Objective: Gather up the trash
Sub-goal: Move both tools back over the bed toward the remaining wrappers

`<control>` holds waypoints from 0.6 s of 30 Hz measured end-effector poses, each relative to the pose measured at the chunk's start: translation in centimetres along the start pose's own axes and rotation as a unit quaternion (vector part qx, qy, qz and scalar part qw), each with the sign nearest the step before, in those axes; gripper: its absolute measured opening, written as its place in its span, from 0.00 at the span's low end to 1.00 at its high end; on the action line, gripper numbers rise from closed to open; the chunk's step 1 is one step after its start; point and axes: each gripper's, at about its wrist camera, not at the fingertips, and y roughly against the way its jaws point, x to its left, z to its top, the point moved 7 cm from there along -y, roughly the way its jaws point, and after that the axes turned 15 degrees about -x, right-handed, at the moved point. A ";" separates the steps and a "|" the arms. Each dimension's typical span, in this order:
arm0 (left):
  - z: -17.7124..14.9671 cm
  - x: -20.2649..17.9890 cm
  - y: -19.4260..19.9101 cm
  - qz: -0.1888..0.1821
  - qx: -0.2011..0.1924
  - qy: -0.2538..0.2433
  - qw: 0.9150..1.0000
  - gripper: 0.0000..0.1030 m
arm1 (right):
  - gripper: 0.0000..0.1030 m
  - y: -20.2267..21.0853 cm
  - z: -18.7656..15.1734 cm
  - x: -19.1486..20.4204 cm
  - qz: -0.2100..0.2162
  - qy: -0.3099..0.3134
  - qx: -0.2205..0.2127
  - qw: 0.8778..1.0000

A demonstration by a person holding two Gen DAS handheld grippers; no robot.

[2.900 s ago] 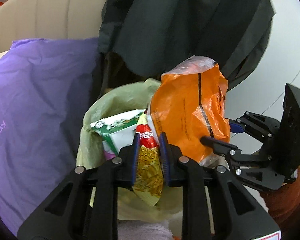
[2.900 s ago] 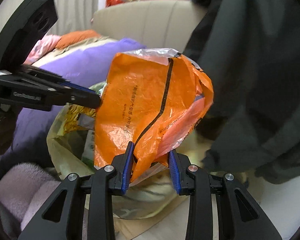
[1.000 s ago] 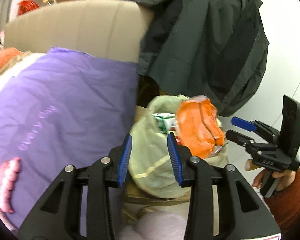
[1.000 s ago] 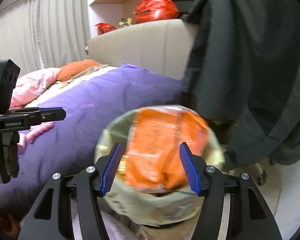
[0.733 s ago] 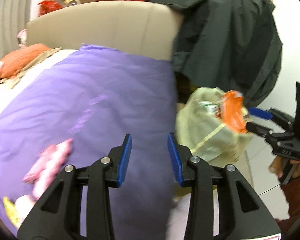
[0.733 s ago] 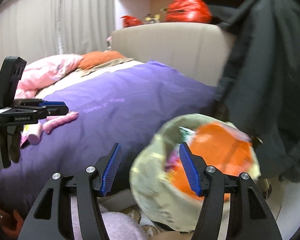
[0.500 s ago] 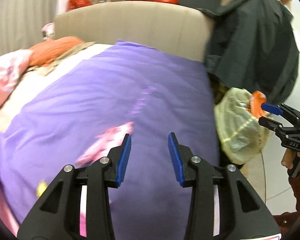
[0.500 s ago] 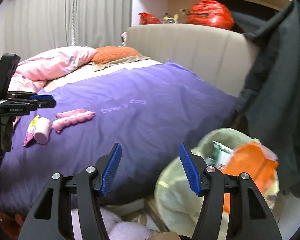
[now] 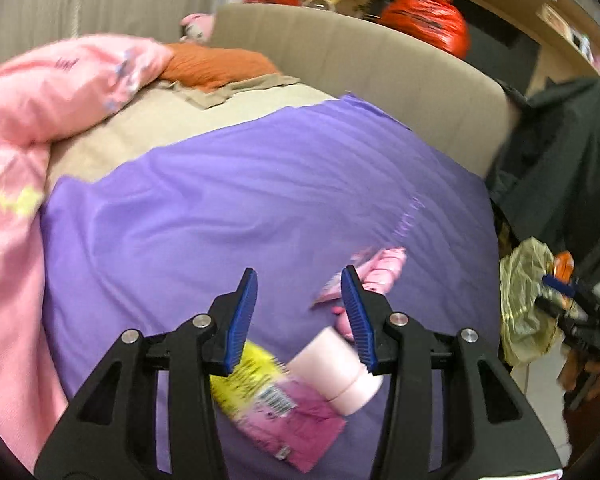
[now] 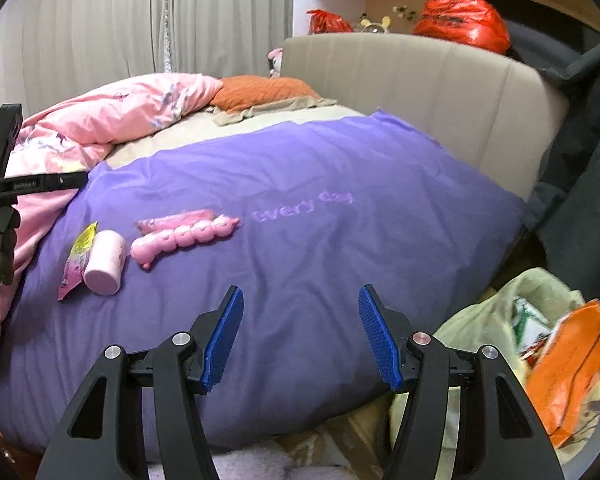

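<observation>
Bed cover (image 10: 300, 240): solid purple, with paler lilac lettering reading "every day". Duvet (image 10: 112, 116): pink with small scattered printed motifs. Pillow (image 10: 260, 90): plain burnt orange. Headboard (image 10: 420, 80): beige, with vertical seams. Snack wrapper (image 9: 276, 408): yellow and magenta, white barcode patch. Tube (image 10: 104, 262): pale pink. Segmented packet (image 10: 184, 236): pink. Trash bag (image 10: 480, 320): pale yellow-green, holding an orange packet (image 10: 568, 368) with dark print. Both grippers, left (image 9: 300, 316) and right (image 10: 300, 336): black frames, blue ribbed pads.
</observation>
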 end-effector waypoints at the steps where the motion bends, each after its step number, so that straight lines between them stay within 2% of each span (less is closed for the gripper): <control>1: -0.3 0.7 0.1 0.003 0.004 0.010 1.000 0.42 | 0.55 -0.4 -0.5 0.5 0.003 0.003 0.007 1.000; 4: -1.4 2.3 0.1 0.005 0.016 0.038 0.999 0.43 | 0.55 -1.3 -1.9 1.6 0.006 0.009 0.022 1.000; 9: -2.8 2.6 -0.1 -0.005 0.049 0.048 0.998 0.44 | 0.55 -2.4 -3.6 3.4 0.014 0.009 0.040 0.999; 14: -5.9 4.2 1.1 0.051 0.061 0.080 0.994 0.46 | 0.55 -2.9 -3.9 5.7 -0.003 0.050 0.035 0.998; 18: -7.5 4.8 1.2 0.070 0.071 0.099 0.990 0.51 | 0.55 -4.0 -2.9 8.1 0.031 0.055 0.024 0.998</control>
